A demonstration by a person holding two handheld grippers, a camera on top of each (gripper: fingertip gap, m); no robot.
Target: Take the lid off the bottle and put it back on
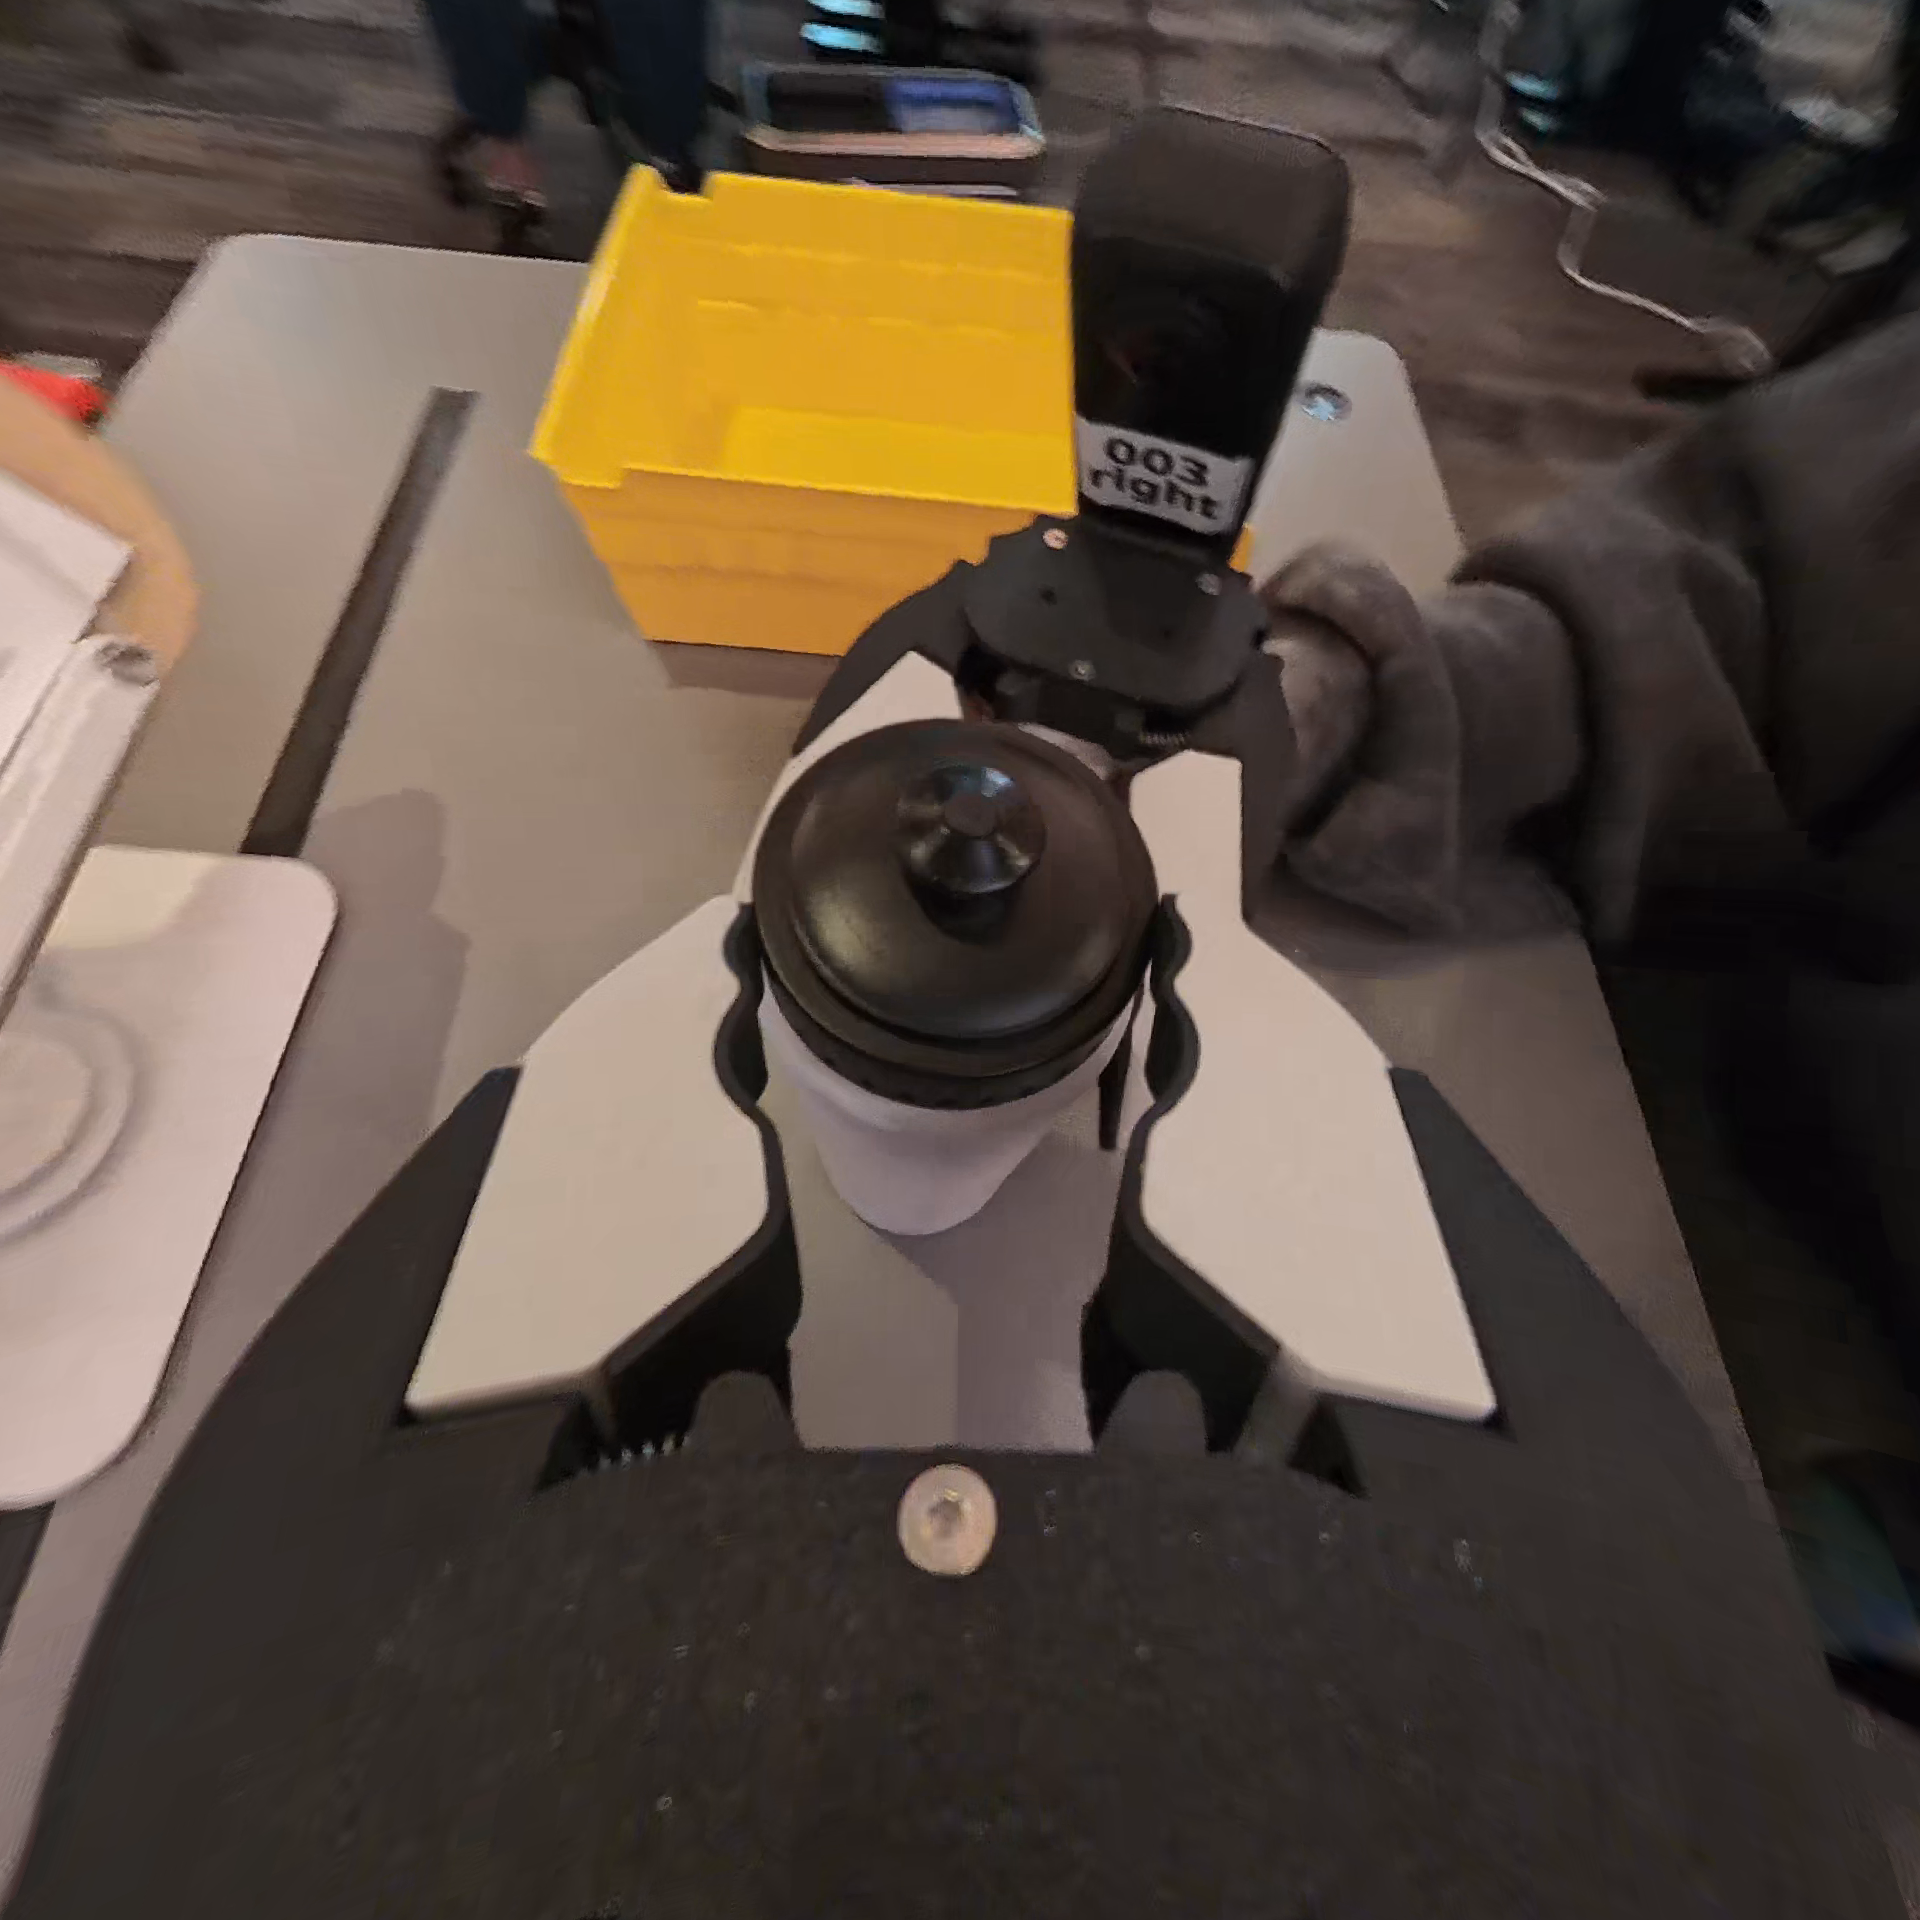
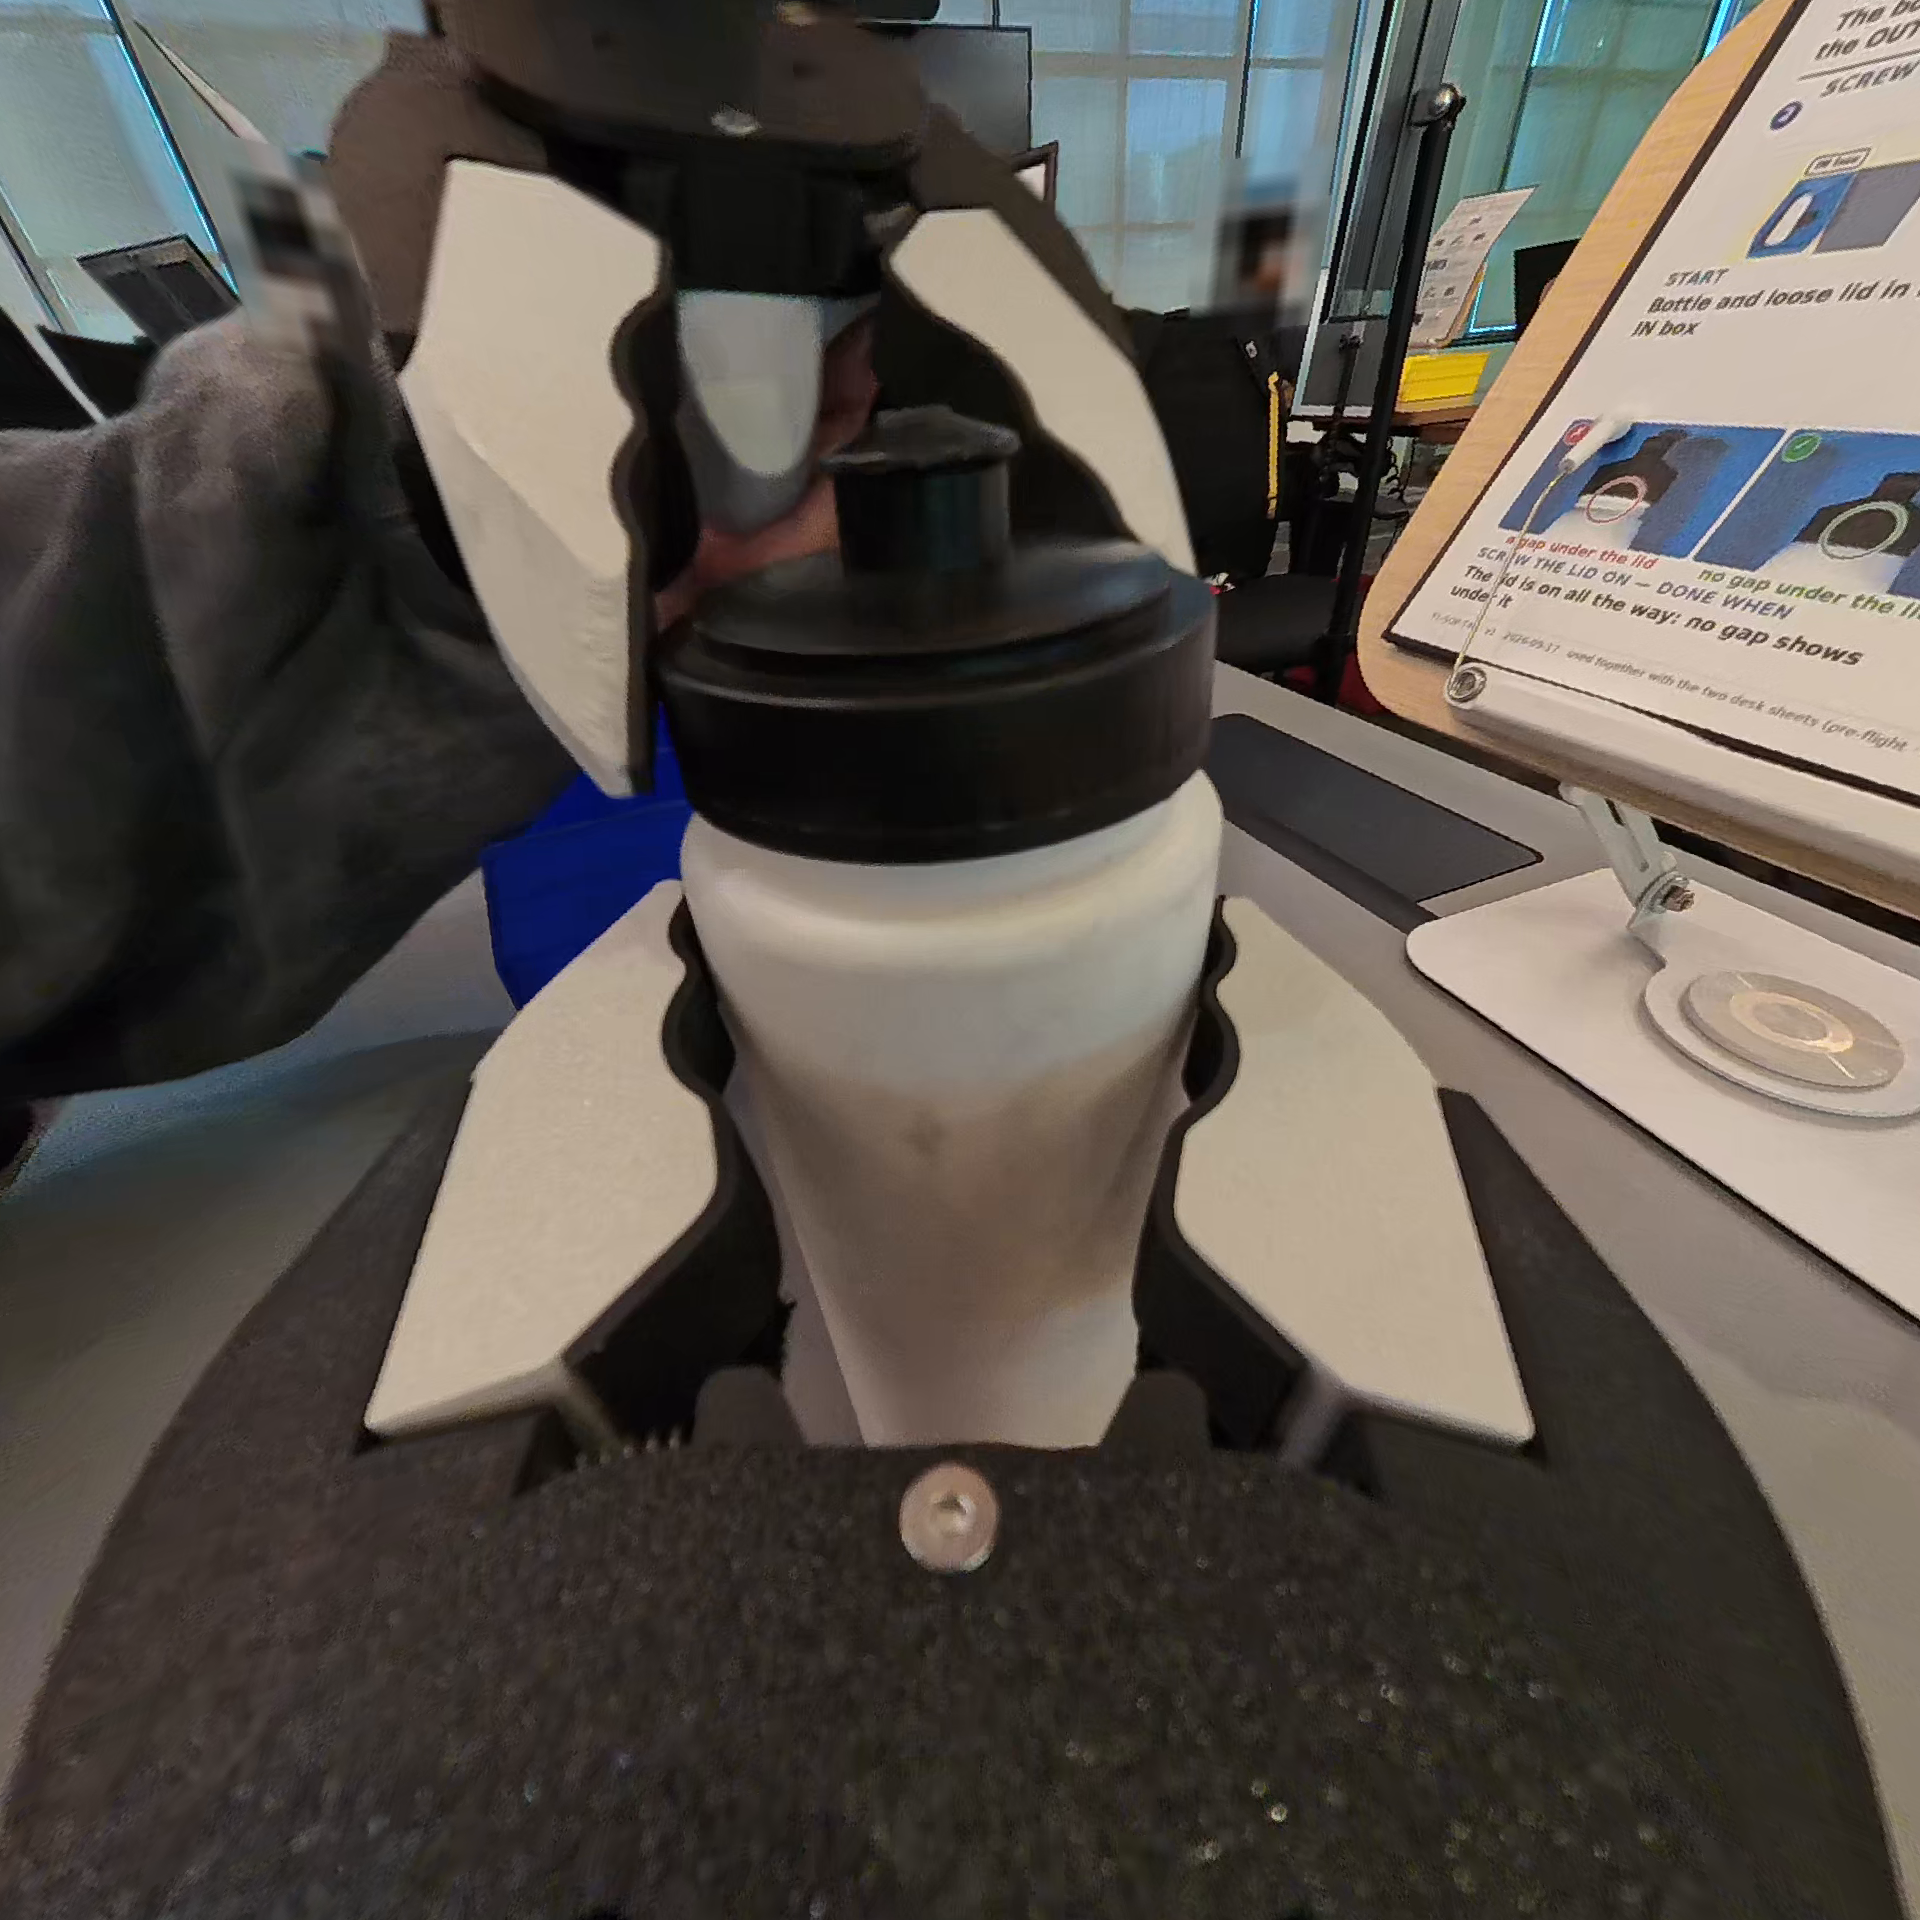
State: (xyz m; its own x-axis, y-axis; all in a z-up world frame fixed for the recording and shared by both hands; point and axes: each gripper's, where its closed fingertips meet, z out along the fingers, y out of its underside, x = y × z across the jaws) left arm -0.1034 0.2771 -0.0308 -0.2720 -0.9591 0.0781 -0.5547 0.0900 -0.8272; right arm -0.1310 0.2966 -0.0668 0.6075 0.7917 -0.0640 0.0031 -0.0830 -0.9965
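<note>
Now you are clamping the smooth, likely slippery white bottle [image 2: 951, 1091] in your right gripper [image 2: 951, 1049] while your left gripper [image 1: 951, 997] is closing around the stiff black lid [image 1: 951, 914].

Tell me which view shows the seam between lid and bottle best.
The right wrist view: it looks side-on, so the lid meets the bottle along a visible edge, with the right gripper around the body. The left wrist view looks down on the lid top, hiding most of the seam.

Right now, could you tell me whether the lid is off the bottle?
No, the black lid sits on top of the white bottle, which the right gripper clasps around its body.
</note>
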